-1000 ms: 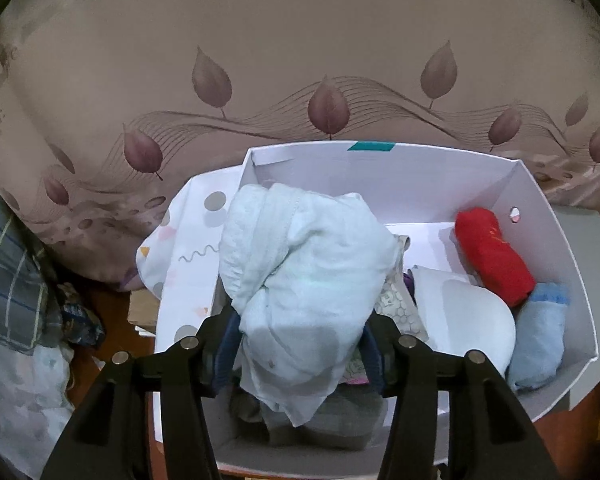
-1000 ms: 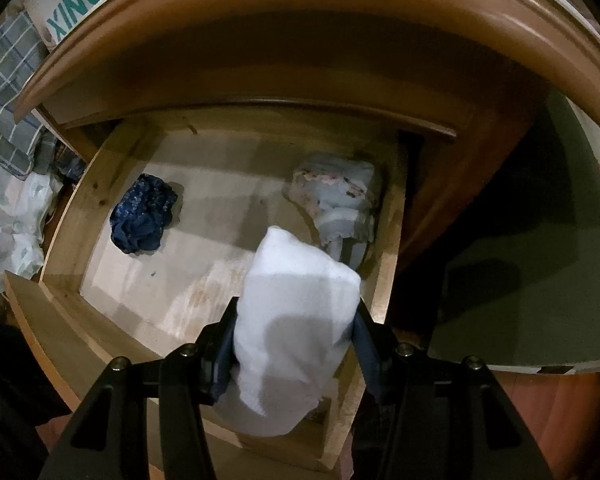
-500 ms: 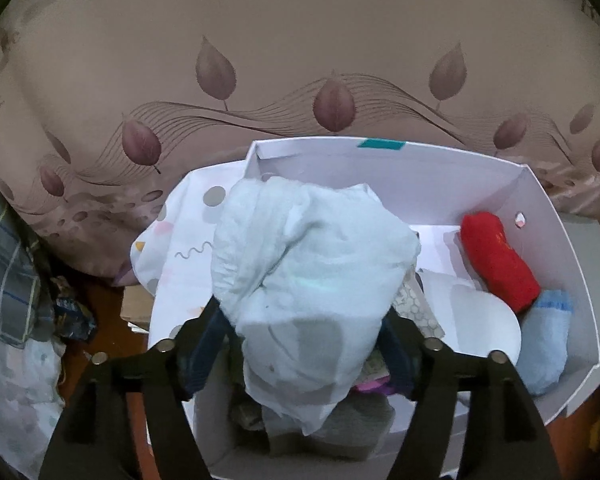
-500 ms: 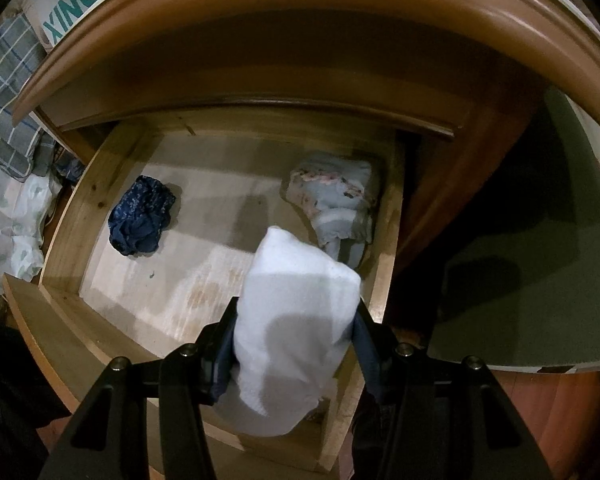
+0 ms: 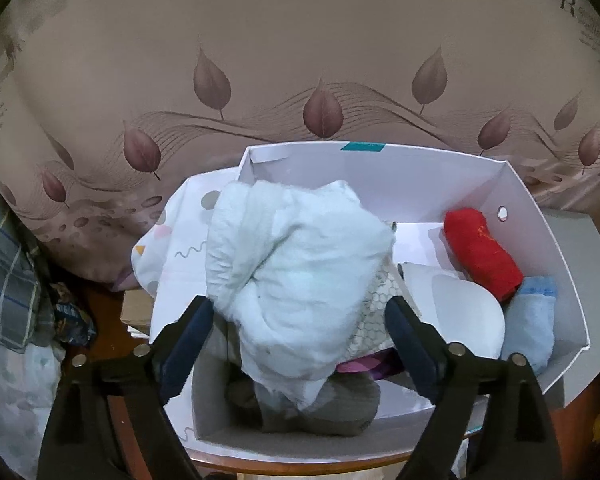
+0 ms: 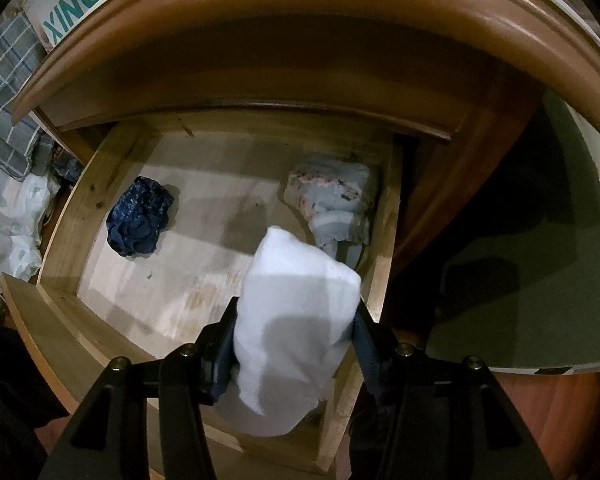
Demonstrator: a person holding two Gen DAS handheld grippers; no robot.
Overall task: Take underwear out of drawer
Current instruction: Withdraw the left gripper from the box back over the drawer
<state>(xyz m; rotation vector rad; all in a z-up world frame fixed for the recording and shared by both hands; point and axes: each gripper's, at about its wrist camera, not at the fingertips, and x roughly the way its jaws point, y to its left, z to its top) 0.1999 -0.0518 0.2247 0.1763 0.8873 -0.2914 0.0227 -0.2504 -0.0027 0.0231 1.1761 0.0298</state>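
Note:
In the left wrist view a pale blue-white bundle of underwear [image 5: 296, 280] lies on top of clothes in the white cardboard box [image 5: 532, 208]. My left gripper [image 5: 300, 320] straddles it with its jaws opening; the right pad stands clear of the cloth and the left fingertip [image 5: 198, 312] barely brushes it. In the right wrist view my right gripper [image 6: 296, 332] is shut on a folded white piece of underwear [image 6: 296, 308], held over the open wooden drawer [image 6: 72, 208]. A dark blue piece [image 6: 140, 216] and a pale floral piece [image 6: 332, 200] lie on the drawer floor.
The box also holds a red roll [image 5: 480, 252], a light blue roll [image 5: 528, 328], a white cup shape [image 5: 456, 312] and a grey garment [image 5: 324, 408]. A leaf-patterned sheet [image 5: 300, 80] rises behind it. Plaid cloth [image 5: 4, 264] lies left. A curved wooden top [image 6: 340, 12] overhangs the drawer.
My left gripper's jaws have spread apart and let go of the pale bundle, which now rests on the clothes in the box. The right gripper and its white piece have not moved.

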